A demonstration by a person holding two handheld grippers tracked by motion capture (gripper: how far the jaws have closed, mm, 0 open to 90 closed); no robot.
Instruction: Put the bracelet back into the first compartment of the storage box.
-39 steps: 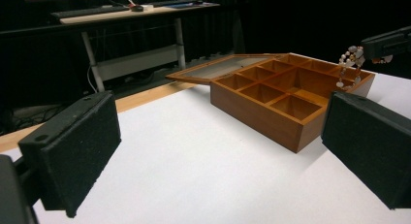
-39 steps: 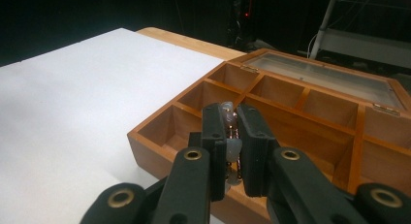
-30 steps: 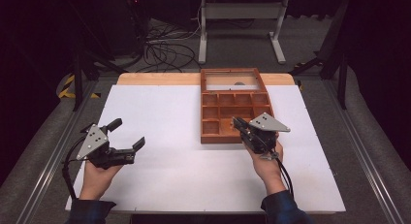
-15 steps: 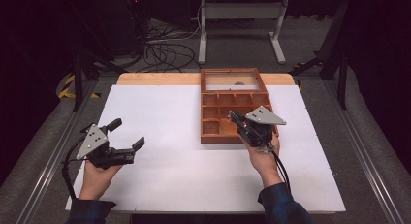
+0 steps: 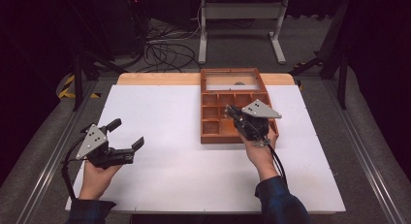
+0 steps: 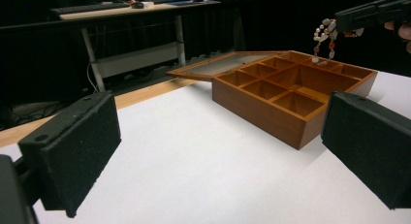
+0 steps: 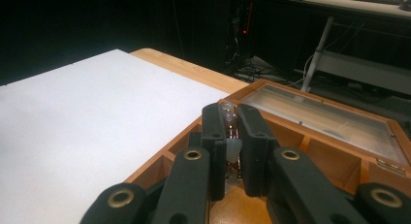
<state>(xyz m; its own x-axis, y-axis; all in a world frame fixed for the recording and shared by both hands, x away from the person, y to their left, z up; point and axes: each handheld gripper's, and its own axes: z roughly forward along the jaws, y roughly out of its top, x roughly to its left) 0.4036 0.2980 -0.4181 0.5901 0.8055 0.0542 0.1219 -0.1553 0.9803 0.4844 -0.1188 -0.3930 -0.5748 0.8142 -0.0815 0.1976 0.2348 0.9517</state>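
Nearest to the person, the left gripper (image 5: 127,137) rests on the white surface (image 5: 165,175), well left of the wooden box (image 5: 213,136), with its fingers (image 6: 72,151) wide apart and holding nothing. Farther on, the right gripper (image 5: 231,111) is above the compartments of the box, its fingers (image 7: 214,136) closed narrow on a bead bracelet (image 6: 324,40), which hangs down over the box. Behind the compartments, the glass lid (image 5: 232,81) of the box lies open.
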